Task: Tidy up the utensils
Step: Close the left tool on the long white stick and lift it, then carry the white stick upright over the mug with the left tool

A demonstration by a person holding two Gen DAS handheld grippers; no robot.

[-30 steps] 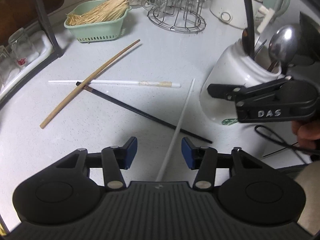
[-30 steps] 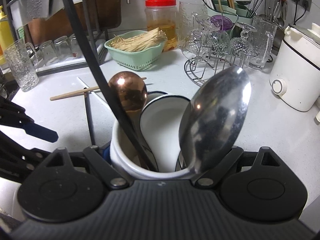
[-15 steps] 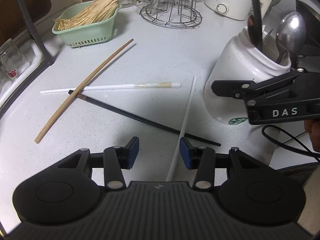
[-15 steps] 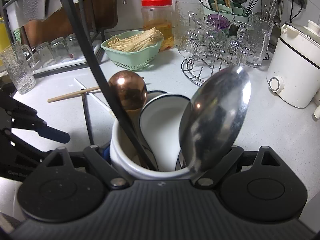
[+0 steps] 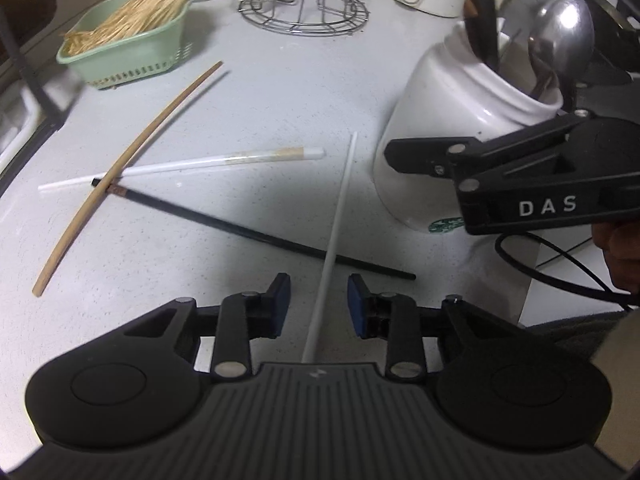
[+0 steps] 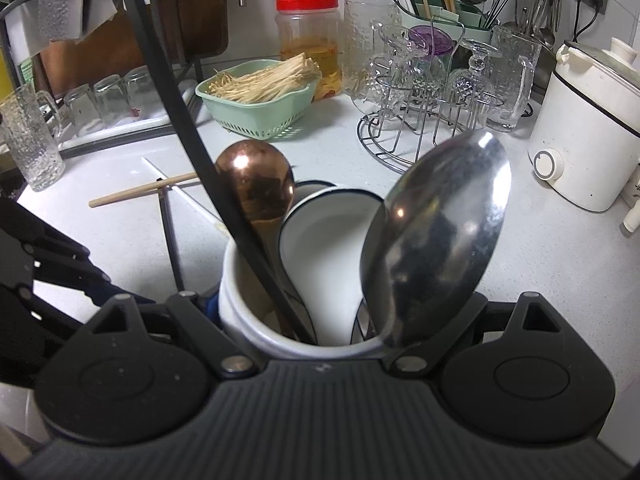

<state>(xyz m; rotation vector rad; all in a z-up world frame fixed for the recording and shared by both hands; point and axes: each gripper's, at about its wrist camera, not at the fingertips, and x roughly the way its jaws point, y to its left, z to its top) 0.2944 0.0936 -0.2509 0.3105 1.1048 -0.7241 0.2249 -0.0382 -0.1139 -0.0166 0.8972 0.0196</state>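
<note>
Several chopsticks lie loose on the pale counter. A plain white chopstick [image 5: 340, 200] runs between the blue pads [image 5: 280, 300] of my left gripper [image 5: 318, 296]. Its jaws are closing, with a gap still showing on both sides of the stick. The white chopstick crosses a black chopstick [image 5: 240, 228]. To the left lie a curved wooden chopstick [image 5: 132, 160] and a white one with a tan band [image 5: 200, 164]. My right gripper [image 6: 340, 312] is shut on a white jar [image 6: 248, 312], one finger on each side. The jar holds a silver spoon [image 6: 436, 240], a copper spoon [image 6: 256, 184] and a black handle.
A green basket of thin sticks [image 5: 128, 52] and a wire glass rack [image 5: 304, 12] stand at the back. A white cooker [image 6: 580, 140] is at the right, drinking glasses [image 6: 28, 140] at the left. A black cable [image 5: 560, 264] loops beside the jar, near a hand [image 5: 616, 252].
My left gripper has come lower and closer to the plain white chopstick, and its pads have narrowed around it. The right gripper and the jar have stayed put.
</note>
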